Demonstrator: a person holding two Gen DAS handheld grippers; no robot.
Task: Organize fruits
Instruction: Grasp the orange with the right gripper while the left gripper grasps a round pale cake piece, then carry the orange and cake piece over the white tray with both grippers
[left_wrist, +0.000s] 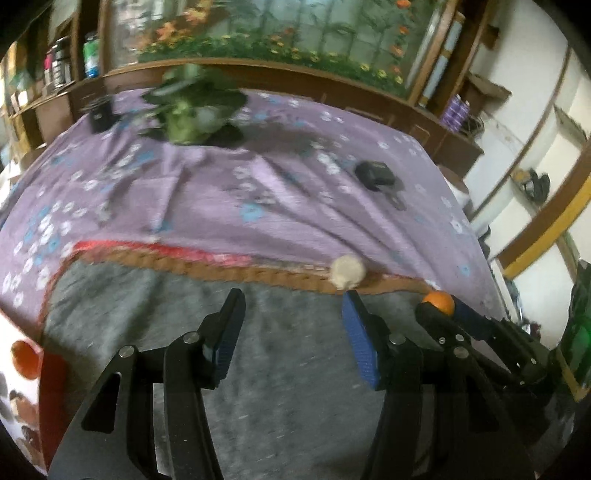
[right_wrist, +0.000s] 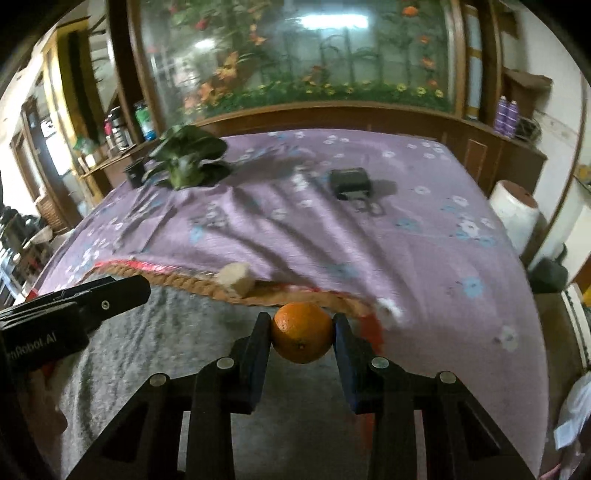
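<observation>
Now | orange (right_wrist: 302, 332) clamped between right hand-held gripper (right_wrist: 301, 341) pads

— Where's the right gripper (right_wrist: 302, 334) relative to the orange (right_wrist: 302, 332)?

— Clamped on it: one pad presses each side of the fruit, both fingers reaching forward and tilted downward.

— And the left gripper (left_wrist: 291, 332)?

— It sits to the left of the orange, its jaws standing apart with nothing between the blue pads (left_wrist: 360, 341). It also tilts downward. From the right wrist view its black body shows at the left edge, level with the orange.
</observation>
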